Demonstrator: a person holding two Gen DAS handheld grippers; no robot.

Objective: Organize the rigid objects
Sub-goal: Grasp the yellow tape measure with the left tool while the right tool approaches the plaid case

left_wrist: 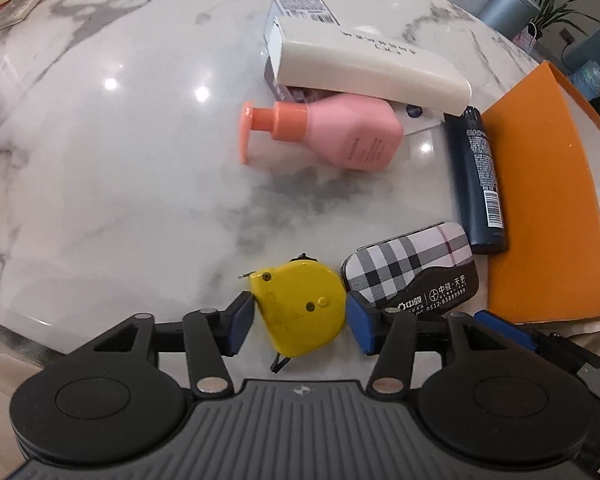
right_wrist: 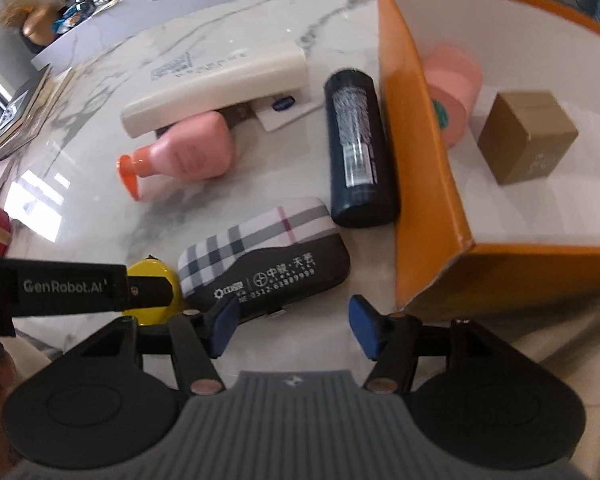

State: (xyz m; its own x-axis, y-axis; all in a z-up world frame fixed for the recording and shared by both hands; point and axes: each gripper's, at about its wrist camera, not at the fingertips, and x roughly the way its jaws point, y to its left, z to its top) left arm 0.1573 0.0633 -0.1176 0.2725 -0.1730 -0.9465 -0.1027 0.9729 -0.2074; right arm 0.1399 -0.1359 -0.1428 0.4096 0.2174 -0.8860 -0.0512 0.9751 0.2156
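Nearest us, the left gripper (left_wrist: pixel 300 322) brackets the yellow tape measure (left_wrist: pixel 300 312), seemingly ungripped, the right gripper (right_wrist: pixel 293 326) gapes empty; two items boxed (right_wrist: pixel 432 160), five remain.

Two close downward views, shared table (left_wrist: pixel 119 140).

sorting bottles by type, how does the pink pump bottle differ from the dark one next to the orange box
The pink pump bottle is squat and flat-sided with an orange pump head; the dark bottle is a slim cylinder with no pump visible. The pink one lies apart from the orange box; the dark one lies right alongside its wall. Both lie on their sides on the marble table.
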